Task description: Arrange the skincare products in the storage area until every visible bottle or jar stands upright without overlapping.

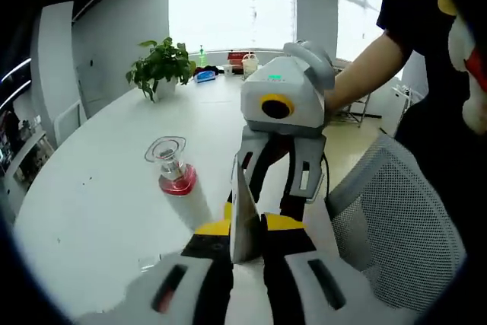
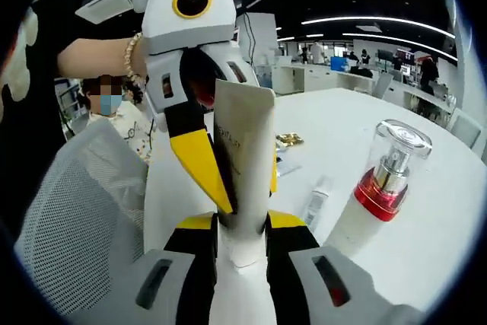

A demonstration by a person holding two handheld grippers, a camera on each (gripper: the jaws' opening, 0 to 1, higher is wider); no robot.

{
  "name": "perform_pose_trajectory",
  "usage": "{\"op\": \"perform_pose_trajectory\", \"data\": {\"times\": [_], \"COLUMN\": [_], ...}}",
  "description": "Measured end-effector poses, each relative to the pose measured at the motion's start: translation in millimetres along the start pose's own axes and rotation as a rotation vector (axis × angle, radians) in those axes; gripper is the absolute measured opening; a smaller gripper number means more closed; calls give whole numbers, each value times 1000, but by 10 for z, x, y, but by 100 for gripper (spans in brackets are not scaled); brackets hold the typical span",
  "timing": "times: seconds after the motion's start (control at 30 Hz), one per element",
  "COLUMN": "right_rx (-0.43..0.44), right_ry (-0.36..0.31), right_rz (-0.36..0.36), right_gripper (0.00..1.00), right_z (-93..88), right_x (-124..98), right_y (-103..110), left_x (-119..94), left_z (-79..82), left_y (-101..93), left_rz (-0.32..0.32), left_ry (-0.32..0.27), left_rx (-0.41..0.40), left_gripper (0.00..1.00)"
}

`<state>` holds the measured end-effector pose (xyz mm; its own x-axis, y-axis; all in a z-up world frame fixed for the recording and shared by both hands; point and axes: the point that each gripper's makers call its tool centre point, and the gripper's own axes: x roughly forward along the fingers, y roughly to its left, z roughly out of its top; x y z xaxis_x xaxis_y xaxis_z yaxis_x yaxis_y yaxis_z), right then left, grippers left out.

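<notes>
Now you are clamping both the left gripper (image 1: 245,243) and right gripper (image 2: 242,237) on one flat white plastic tube (image 2: 245,180), near the upright red-collared clear-capped pump bottle (image 2: 380,199).

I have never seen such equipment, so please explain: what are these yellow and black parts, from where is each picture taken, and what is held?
A person holds one hand gripper in each hand. Each gripper carries a fisheye camera looking along its own two jaws, so there are two pictures.

In the left gripper view, the left gripper rises from the bottom and the right gripper comes in opposite. In the right gripper view it is reversed: the right gripper is below, the left gripper above.

Both are shut on one white squeeze tube, one at each end.

On the white table stands an upright pump bottle with a red collar and clear cap. A potted plant stands farther back.
</notes>
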<state>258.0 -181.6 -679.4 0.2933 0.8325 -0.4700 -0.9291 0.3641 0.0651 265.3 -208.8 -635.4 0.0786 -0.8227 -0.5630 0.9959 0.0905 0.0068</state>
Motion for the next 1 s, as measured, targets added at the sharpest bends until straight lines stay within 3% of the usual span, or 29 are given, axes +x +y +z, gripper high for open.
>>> {"op": "perform_pose_trajectory", "data": {"times": [0.17, 0.47, 1.0], "right_rx": [25, 95, 200], "right_ry": [17, -4, -42], "right_rz": [-45, -113, -215], "right_gripper": [23, 23, 31], "right_z": [-156, -258, -413], "right_x": [-13, -223, -528], "right_y": [-111, -206, -293], "left_x": [4, 45, 84], "left_z": [-4, 34, 78], "left_y": [65, 272, 571], "left_rz": [14, 57, 104], "left_ry": [-5, -40, -43], "left_rx": [23, 40, 70], "left_gripper": [8, 8, 8]}}
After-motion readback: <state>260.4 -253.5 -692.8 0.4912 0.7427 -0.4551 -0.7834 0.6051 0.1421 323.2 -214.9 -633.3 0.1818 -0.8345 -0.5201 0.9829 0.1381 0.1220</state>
